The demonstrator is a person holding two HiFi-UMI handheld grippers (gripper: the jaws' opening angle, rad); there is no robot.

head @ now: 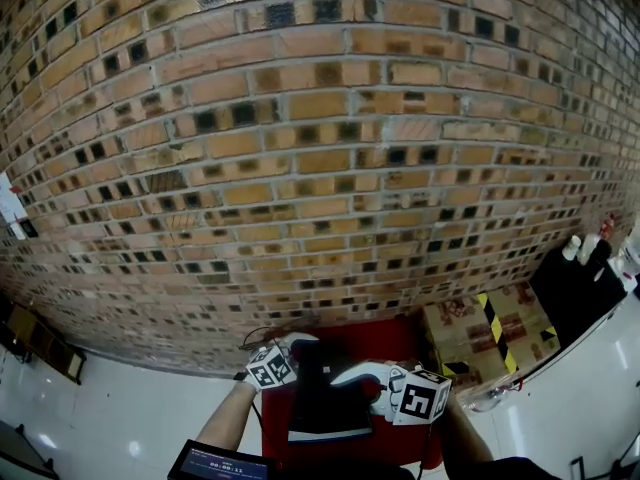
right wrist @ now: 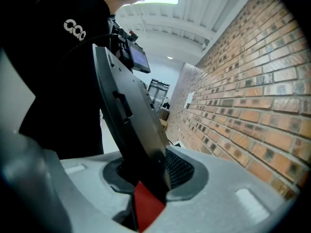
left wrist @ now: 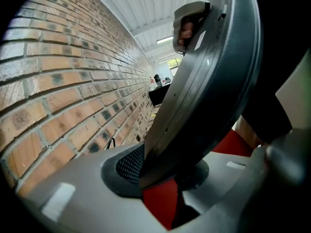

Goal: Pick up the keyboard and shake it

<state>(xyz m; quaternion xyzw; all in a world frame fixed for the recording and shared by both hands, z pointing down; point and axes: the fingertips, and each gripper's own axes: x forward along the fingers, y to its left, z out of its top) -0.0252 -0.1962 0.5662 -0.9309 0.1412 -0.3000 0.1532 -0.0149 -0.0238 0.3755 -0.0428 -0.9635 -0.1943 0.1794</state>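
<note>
Keyboard up off the desk, pinched at both ends

The keyboard (head: 325,398) sits between the two grippers over the red surface (head: 400,343), right in front of the brick wall (head: 300,168). The left gripper (head: 297,358) has its left end and the right gripper (head: 352,380) its right end. In the left gripper view the keyboard (left wrist: 204,81) stands on edge and leans over, with its lower edge wedged down between the jaws of the left gripper (left wrist: 165,178), hard against the mesh pad (left wrist: 127,164). The jaws are only a slim gap apart, clamped on the board. Same deal in the right gripper view: the keyboard (right wrist: 131,115) rises tilted out of the right gripper (right wrist: 146,178), flat against its mesh pad (right wrist: 181,169), jaws narrowly apart and squeezing it, with red showing through underneath.
</note>
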